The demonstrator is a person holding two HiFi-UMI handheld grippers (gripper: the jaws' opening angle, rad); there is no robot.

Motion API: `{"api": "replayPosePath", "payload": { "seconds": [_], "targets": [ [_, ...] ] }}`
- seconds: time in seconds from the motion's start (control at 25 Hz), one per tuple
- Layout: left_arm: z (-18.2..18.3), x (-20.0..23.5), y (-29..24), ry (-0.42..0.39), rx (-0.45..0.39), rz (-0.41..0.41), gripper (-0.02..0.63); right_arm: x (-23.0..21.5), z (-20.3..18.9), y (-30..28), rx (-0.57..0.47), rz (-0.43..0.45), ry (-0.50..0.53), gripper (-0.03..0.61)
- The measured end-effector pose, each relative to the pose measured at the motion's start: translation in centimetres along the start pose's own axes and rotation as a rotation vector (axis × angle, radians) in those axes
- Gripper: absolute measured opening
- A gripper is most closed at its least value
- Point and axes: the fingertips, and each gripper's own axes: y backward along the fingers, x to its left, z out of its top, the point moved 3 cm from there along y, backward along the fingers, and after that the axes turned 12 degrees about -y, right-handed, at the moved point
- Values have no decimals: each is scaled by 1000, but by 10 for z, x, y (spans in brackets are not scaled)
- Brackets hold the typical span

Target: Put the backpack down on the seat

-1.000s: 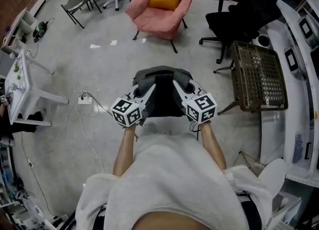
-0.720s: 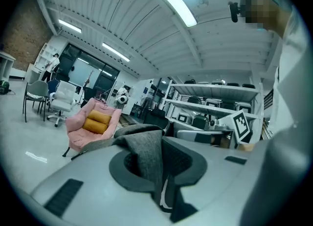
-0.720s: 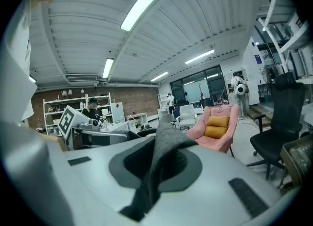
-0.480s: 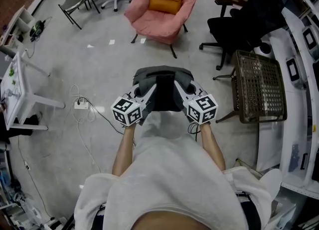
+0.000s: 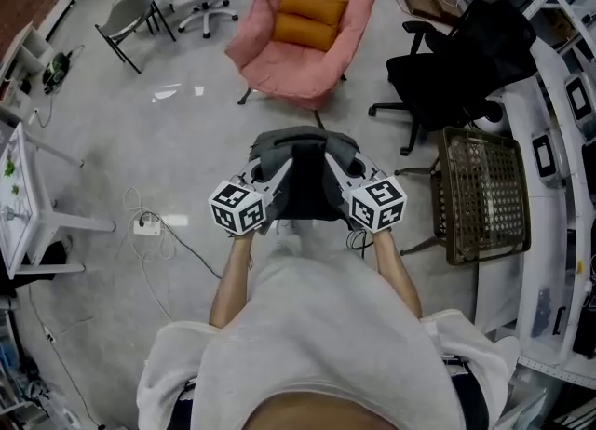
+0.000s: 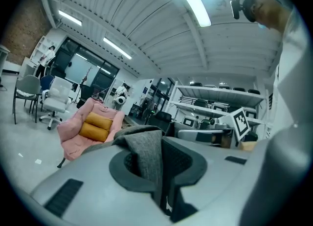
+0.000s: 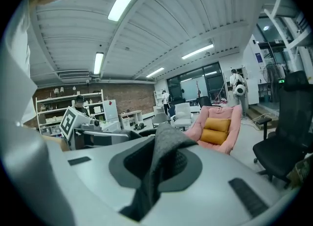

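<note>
While the backpack point(image 5: 303, 175) hangs between your grippers above the floor, both jaws pinch its grey fabric.
It looks soft and saggy, so top-edge folds suit the left gripper point(image 5: 277, 169) and right gripper point(image 5: 333, 166); the pink armchair point(image 5: 300, 37), likely your seat, stands ahead.

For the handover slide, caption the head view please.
The left gripper and right gripper, each shut on the grey backpack, hold it up short of the pink armchair with orange cushions.

1. A grey concrete floor point(image 5: 186, 149) is seen below the gripper fingers point(image 5: 277, 177).
2. A pink armchair point(image 5: 289, 74) is set on it ahead of the fingers, well apart.
3. A black office chair point(image 5: 447, 70) is placed ahead and right of them.
4. A power strip point(image 5: 146, 225) with its cable is laid to their left.
</note>
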Motion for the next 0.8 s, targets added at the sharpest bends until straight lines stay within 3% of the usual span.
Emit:
{"api": "replayPosePath", "payload": {
  "seconds": [0.48, 0.8],
  "targets": [
    [59, 131, -73, -56, -35, -15, 61, -61, 87, -121, -66, -8, 21, 26],
    [70, 187, -104, -70, -17, -13, 61, -92, 108, -175, -71, -9, 13, 28]
  ]
}}
